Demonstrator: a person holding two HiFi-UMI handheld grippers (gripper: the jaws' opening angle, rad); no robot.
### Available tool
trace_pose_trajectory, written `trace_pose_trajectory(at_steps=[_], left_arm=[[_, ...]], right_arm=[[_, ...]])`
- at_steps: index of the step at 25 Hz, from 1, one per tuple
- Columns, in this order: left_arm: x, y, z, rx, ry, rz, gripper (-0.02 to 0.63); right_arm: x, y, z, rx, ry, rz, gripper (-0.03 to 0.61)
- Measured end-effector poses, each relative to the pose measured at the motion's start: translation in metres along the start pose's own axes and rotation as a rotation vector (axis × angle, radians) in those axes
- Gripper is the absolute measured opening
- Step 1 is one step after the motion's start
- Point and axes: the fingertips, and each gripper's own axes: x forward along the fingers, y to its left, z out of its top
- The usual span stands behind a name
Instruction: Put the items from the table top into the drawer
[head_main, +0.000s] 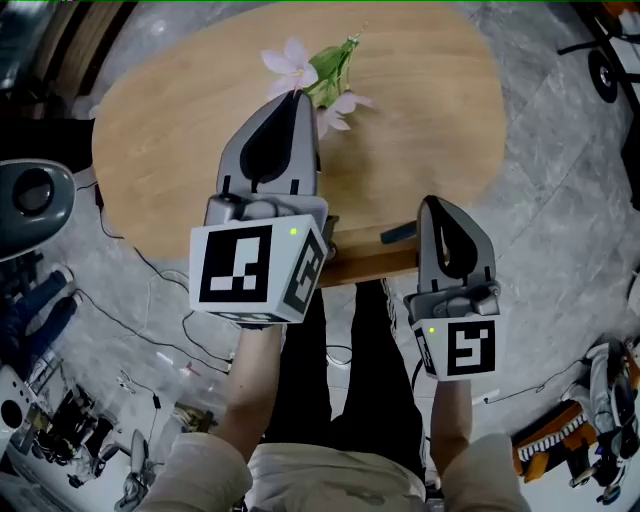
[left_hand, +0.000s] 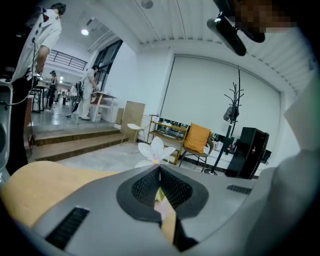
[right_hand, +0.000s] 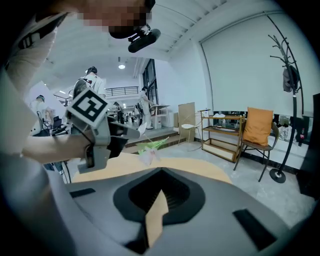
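Pinching the flower (head_main: 292, 63) by its stem, the left tongs (head_main: 297, 96) hold it just past their tips above the desk (head_main: 430, 120), while the right tongs (head_main: 431, 204) beside them are pressed together and empty, so putting it into the drawer is not yet done.

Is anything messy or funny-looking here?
Nothing is spilled or broken. The one odd thing is the pale flower sprig. It isn't lying on the wooden table but sticks out of the shut left gripper, held above the tabletop. Loose cables also trail across the floor.
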Motion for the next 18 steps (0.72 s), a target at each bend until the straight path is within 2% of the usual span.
trace_pose_trajectory(at_steps=[3,7,10,18], left_arm=[[-0.045,-0.011,-0.011,-0.010,0.003,0.010,0.006],[-0.086,-0.023,-0.020,-0.005,0.004,-0.019,0.006],[-0.102,-0.027,-0.015,0.000,-0.033,-0.052,0.006],[-0.118,-0.025,-0.030,0.009,0.032,-0.077,0.006]], right_arm=[[-0.009,0.013,0.009,-0.014,-0.024,0.009,0.005],[-0.019,0.033,0.009,-0.022,-0.041,0.010,0.005],[-0.022,0.046,0.003,-0.019,-0.034,0.010,0.005],[-0.024,0.064,-0.005,-0.008,-0.019,0.006,0.005]])
